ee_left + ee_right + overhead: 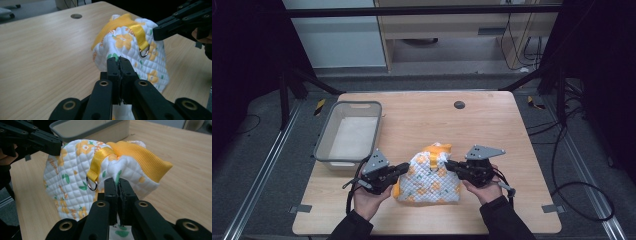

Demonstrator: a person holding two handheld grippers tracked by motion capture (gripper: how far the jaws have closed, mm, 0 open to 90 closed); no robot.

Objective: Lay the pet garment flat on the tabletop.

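Both jaw pairs pinched tight on the quilted floral cloth (430,180): left hand-held gripper (119,65) on one edge, right hand-held gripper (118,186) on the opposite. Cloth bunched between them on the bench (492,120). Risk: thin pinch, fabric slips out if pulled apart; yellow strap (99,162) ring could snag.

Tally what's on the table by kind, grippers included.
Grippers: 2, left and right, each pinching the cloth
Quilted flower-print cloth item: 1
Grey bin: 1
Total: 4
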